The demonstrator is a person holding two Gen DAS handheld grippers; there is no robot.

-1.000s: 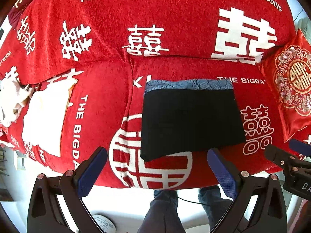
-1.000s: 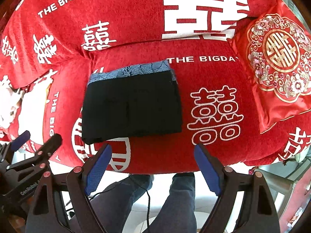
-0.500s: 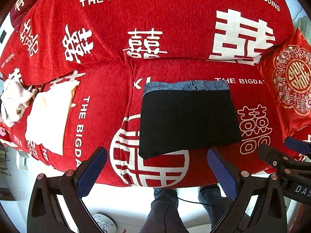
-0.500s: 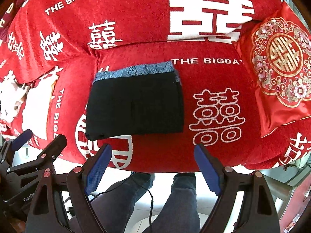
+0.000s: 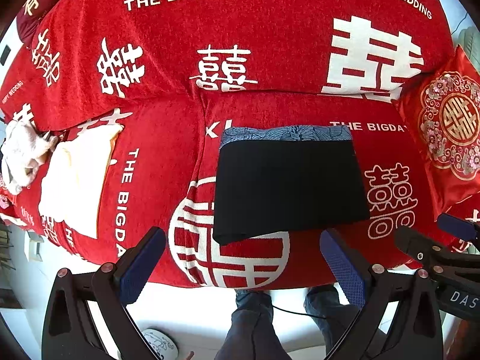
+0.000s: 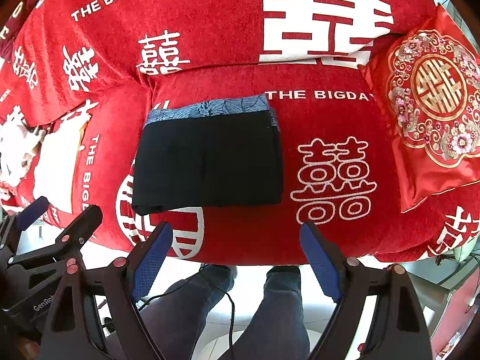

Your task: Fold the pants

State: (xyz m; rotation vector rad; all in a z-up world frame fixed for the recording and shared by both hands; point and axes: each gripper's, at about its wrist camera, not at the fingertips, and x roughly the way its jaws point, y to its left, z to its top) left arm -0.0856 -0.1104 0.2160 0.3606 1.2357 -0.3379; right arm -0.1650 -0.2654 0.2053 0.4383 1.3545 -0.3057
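The black pants [image 5: 288, 186] lie folded into a flat rectangle on the red sofa seat, with a blue patterned band along the far edge; they also show in the right wrist view [image 6: 210, 162]. My left gripper [image 5: 243, 258] is open and empty, held back in front of the sofa's front edge, below the pants. My right gripper [image 6: 237, 255] is open and empty, also off the sofa's front edge, to the right of the pants' near edge. Neither touches the cloth.
The sofa [image 5: 270, 45] has a red cover with white characters. A red embroidered cushion [image 6: 432, 102] stands at the right. White folded cloth [image 5: 75, 180] and a crumpled white item [image 5: 21, 153] lie on the left seat. The person's legs [image 6: 240, 309] stand below.
Both grippers have drawn back slightly from the sofa; the pants sit a little farther away in both views. The pants have not moved.
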